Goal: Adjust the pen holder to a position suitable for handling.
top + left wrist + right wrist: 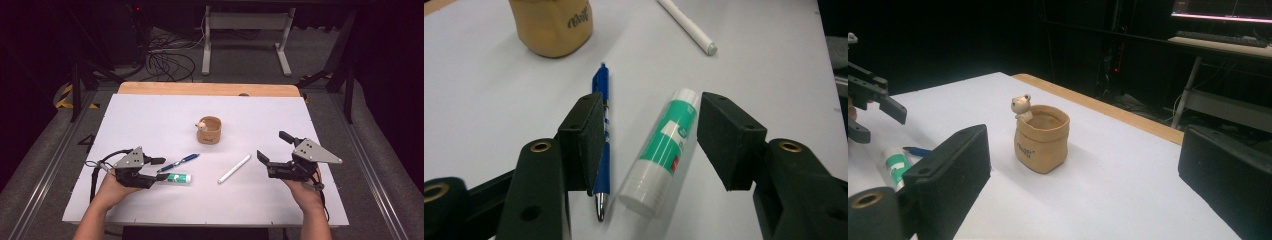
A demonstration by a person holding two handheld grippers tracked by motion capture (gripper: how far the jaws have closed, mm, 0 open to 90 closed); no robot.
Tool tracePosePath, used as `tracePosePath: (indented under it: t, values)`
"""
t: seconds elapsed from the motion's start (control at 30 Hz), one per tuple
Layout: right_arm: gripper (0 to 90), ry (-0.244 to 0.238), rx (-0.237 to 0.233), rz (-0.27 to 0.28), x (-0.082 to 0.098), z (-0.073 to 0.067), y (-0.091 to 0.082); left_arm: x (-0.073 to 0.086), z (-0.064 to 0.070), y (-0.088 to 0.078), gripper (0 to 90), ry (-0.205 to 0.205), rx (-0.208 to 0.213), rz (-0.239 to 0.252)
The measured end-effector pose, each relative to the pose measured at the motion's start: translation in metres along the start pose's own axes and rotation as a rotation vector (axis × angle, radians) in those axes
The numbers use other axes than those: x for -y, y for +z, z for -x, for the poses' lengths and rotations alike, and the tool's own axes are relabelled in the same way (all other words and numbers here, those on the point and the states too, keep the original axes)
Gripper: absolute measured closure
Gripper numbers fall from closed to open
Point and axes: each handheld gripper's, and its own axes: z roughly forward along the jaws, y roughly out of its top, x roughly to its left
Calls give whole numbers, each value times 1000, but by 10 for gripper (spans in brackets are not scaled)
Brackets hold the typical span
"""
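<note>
Left gripper (152, 172) low at 7 o'clock on the table (150, 115), jaws apart and straddling the glue stick (176, 178). In the left gripper view the stick (663, 150) lies flat between the pads with a gap on both sides; neither pad presses on it. White cap end near the camera, green label up, far end white. High view: gripper body covers the stick's left end, so contact there is hard to judge.

Blue pen (602, 135) lies just beside the stick, roughly parallel, metal tip toward the camera. The left pad sits over its middle and hides part of the barrel; cannot tell if pad touches pen. From above, the pen (178, 162) pokes out toward 1 o'clock from the gripper.

Right gripper (272, 150) at 5 o'clock, jaws wide apart, nothing between them. In its own view both jaws are cut off by the frame edges; the left gripper (868, 107) is partly cropped at 9 o'clock there, with stick (895, 167) and pen (918, 151) half hidden behind the near jaw.

White marker (234, 169) lies between the two grippers, well apart from both. Left gripper view crops its far end (688, 26).

Tan pouch-shaped cup (209, 130) at table centre, upright, small bear figure (1022, 107) on its rim. Cup's top is cut off in the left gripper view (551, 25); printed lettering too small to read.

Beyond: wooden table edge (210, 89), cables on the floor (167, 60), dark background, detail unreadable.
</note>
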Motion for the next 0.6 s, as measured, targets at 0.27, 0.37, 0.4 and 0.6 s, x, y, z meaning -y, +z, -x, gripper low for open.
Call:
tracePosePath:
  t: [0.27, 0.37, 0.4, 0.6]
  values:
    - [71, -12, -23, -10, 0, -3, 3, 4, 0, 7, 473, 62, 47, -52]
    - [71, -17, -28, -13, 0, -4, 4, 5, 0, 8, 475, 85, 55, -60]
    - [71, -17, -28, -13, 0, -4, 4, 5, -1, 9, 475, 92, 61, -61]
    - [71, -19, -38, -17, 0, -5, 5, 7, -3, 11, 495, 120, 78, -75]
